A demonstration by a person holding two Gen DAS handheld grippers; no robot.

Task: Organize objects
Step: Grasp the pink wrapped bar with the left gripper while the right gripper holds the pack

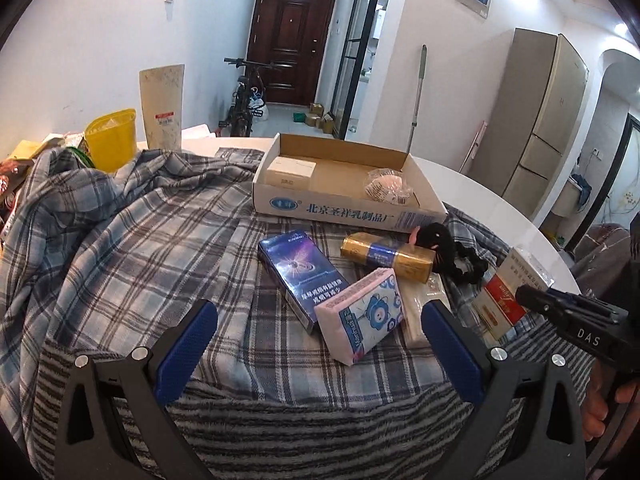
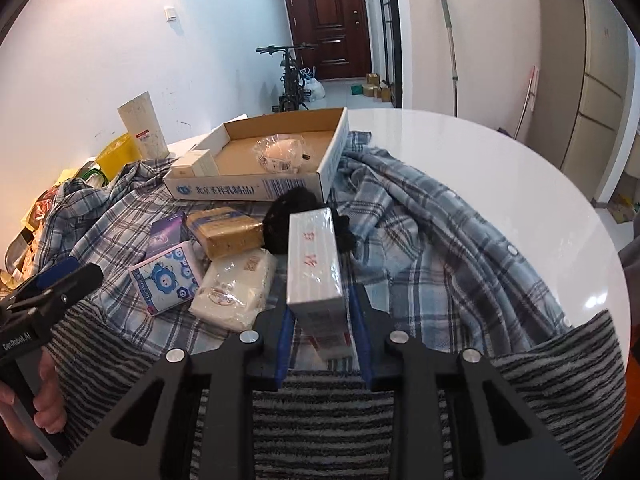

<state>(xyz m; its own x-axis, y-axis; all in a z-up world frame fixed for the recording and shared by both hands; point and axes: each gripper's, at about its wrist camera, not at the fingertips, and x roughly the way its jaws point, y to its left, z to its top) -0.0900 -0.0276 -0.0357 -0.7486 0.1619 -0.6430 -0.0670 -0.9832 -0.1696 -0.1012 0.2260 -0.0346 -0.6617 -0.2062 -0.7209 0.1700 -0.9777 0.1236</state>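
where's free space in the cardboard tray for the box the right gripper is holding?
Bare cardboard floor in the tray's middle, between the small white box at its left end and the clear plastic bag at its right. Crowded in front: blue box, gold pack and pink tissue pack. The right gripper grips the red-and-white box.

Ahead of the left gripper (image 1: 318, 334), the pink tissue pack (image 1: 360, 314) and blue box (image 1: 298, 276) are blocking the way to the cardboard tray (image 1: 348, 210). To its left, open plaid cloth (image 1: 132, 240) is lying.
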